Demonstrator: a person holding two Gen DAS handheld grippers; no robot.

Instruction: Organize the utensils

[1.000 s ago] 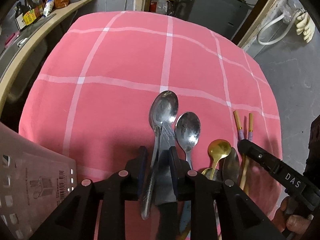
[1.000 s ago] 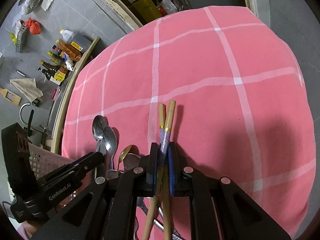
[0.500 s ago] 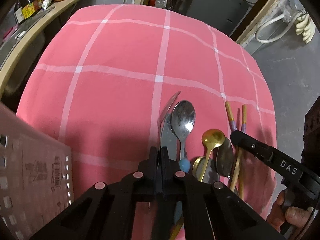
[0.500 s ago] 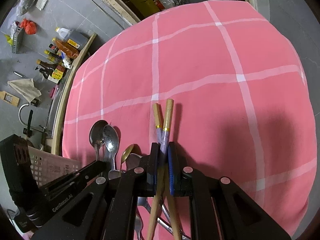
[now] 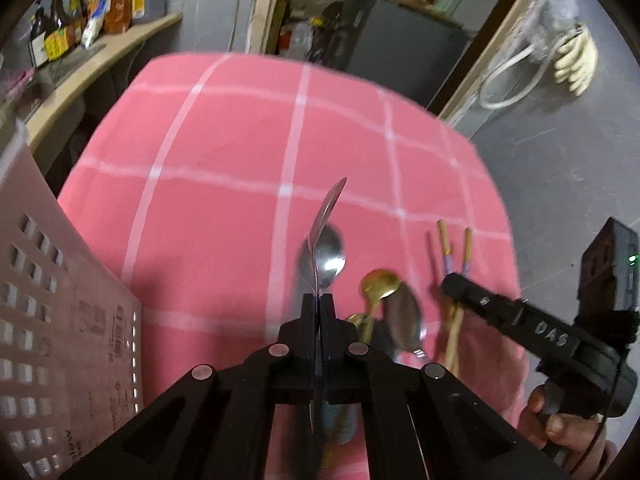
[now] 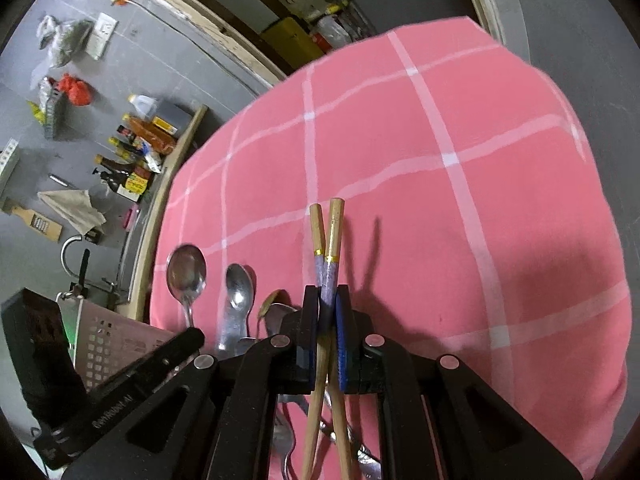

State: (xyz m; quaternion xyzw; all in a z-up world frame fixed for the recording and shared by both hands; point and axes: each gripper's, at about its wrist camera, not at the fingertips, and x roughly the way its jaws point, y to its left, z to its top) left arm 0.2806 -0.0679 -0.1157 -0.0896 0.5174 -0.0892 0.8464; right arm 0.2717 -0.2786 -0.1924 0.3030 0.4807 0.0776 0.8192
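My left gripper [image 5: 318, 305] is shut on a large steel spoon [image 5: 329, 208], held edge-on and lifted above the pink checked cloth [image 5: 224, 216]. In the right wrist view this spoon [image 6: 186, 270] shows at the left. My right gripper [image 6: 327, 300] is shut on a pair of wooden chopsticks [image 6: 328, 232] with purple bands, raised off the cloth; they also show in the left wrist view [image 5: 454, 248]. On the cloth lie a steel spoon [image 5: 330, 258], a gold spoon [image 5: 380, 286] and another steel spoon [image 5: 404, 324].
A pale perforated plastic basket [image 5: 60, 320] stands at the left edge of the table; it also shows in the right wrist view [image 6: 108, 340]. A wooden shelf with bottles [image 5: 80, 32] runs behind on the left. Grey floor lies to the right.
My left gripper closed on the large spoon and lifted it, turning it edge-on. My right gripper has risen slightly with the chopsticks still clamped.
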